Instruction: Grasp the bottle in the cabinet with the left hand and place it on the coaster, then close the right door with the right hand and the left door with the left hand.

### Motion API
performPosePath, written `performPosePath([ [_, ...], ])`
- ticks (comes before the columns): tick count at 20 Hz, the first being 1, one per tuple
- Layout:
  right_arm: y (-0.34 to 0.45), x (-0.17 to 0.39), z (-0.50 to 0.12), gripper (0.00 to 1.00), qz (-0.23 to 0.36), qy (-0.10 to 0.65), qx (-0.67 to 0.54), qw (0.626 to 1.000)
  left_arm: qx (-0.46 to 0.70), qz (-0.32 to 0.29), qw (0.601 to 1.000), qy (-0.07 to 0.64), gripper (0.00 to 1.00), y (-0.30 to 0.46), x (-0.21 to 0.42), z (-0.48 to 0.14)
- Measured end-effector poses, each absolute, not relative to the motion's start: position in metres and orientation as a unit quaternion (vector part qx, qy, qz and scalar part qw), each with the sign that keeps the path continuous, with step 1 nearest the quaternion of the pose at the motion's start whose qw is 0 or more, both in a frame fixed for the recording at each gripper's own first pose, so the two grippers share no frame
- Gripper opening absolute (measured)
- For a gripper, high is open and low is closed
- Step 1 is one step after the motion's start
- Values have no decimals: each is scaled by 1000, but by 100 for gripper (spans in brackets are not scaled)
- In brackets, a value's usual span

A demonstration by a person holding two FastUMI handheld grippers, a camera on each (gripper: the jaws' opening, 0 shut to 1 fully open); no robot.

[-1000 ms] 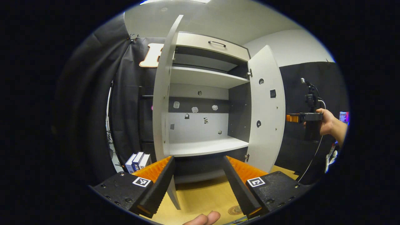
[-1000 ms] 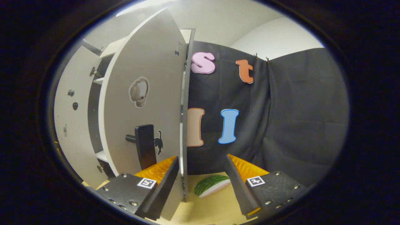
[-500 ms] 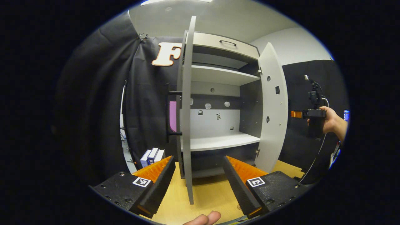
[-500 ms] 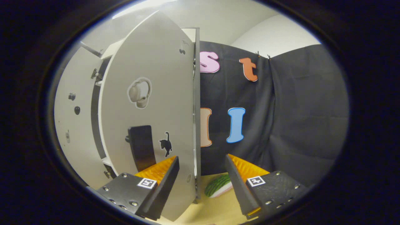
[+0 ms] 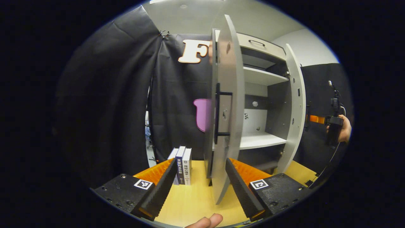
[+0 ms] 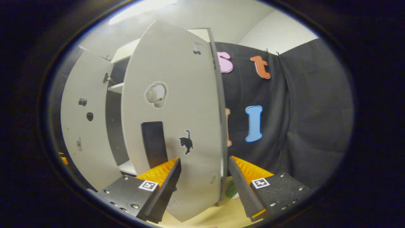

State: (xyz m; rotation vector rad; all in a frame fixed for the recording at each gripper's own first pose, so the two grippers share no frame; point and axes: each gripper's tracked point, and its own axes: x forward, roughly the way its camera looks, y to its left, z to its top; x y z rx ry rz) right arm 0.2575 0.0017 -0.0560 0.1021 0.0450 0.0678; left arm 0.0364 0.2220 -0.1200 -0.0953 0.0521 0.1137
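Doors hang ajar: right gripper (image 6: 202, 186) sits spread at the right door's (image 6: 177, 104) six o'clock to push; left gripper (image 5: 199, 186) spread behind the left door (image 5: 226, 104).

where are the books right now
In the left gripper view, the books stand upright on the table, just left of the cabinet's left door.

Right gripper (image 6: 202, 186) fingers apart, right door (image 6: 177, 126) between them — ajar, handle (image 6: 154, 139) facing

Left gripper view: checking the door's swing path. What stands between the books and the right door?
The left door, edge-on and ajar, stands between the books and the right door.
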Motion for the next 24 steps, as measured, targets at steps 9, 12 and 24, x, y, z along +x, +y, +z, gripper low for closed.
performPosePath([
  [9,32,208,-47,95,45,33,94,994,-57,74,995,-28,93,259,61,-78],
  [12,34,174,-38,95,55,20,88,994,-46,87,995,-30,96,265,79,-69],
  [24,-7,24,-52,95,24,18,46,999,-24,124,992,1,92,250,119,-57],
])
